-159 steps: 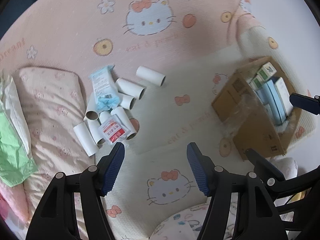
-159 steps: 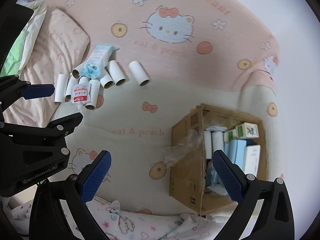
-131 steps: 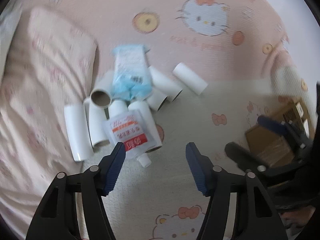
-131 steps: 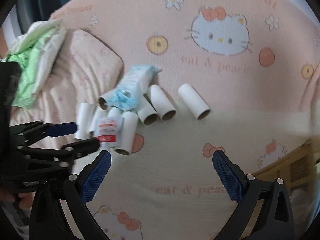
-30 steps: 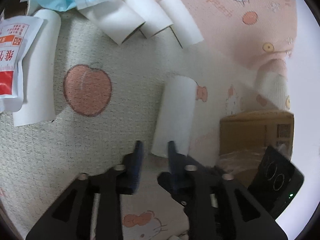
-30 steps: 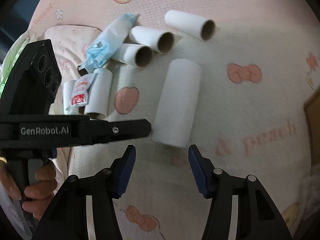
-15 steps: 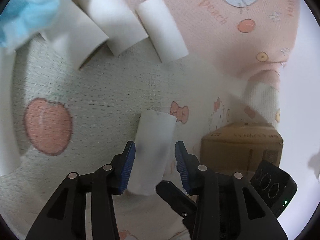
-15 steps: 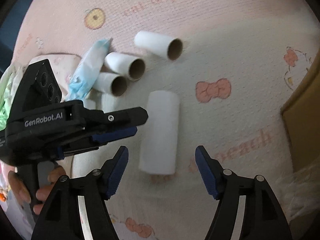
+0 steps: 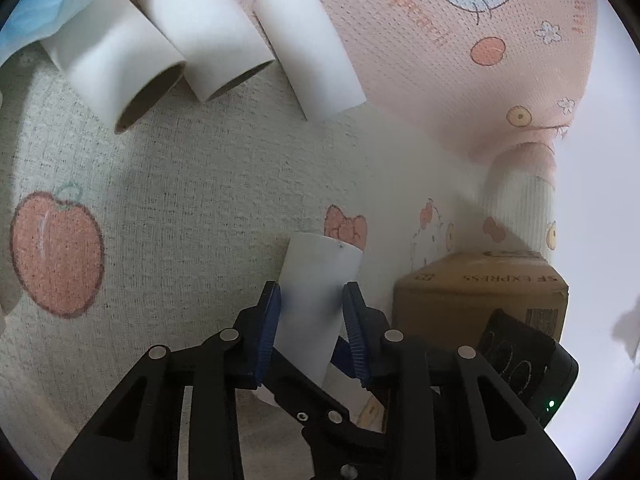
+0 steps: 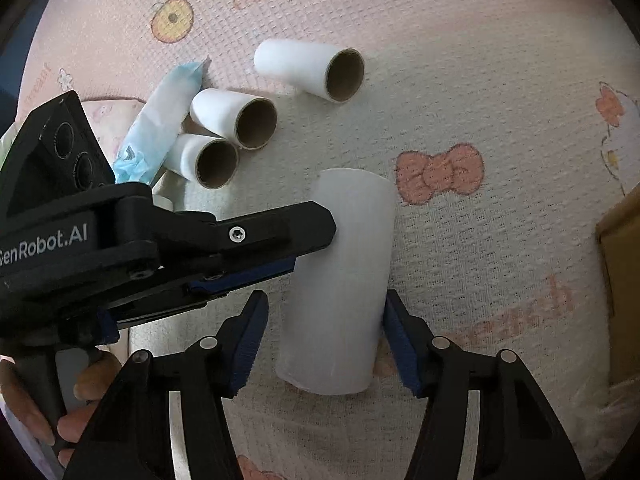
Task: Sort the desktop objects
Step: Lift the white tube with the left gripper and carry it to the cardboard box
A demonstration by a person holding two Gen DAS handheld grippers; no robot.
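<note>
A white paper tube lies on the cream part of the bedspread, apart from the pile. My left gripper is closing on it, and both blue pads sit against its sides. In the right wrist view the same tube runs away from the camera, and the left gripper reaches onto it from the left. My right gripper straddles the tube's near end with closing jaws. Its right pad is at the tube's edge, while a gap shows at its left pad.
Three more white tubes and a blue plastic pack lie beyond, at the upper left. A cardboard box stands close on the right. A person's hand holds the left gripper's handle.
Since half a second ago both grippers have narrowed their jaws around the lone tube. The right gripper has come closer, so the tube now reaches in between its pads.
</note>
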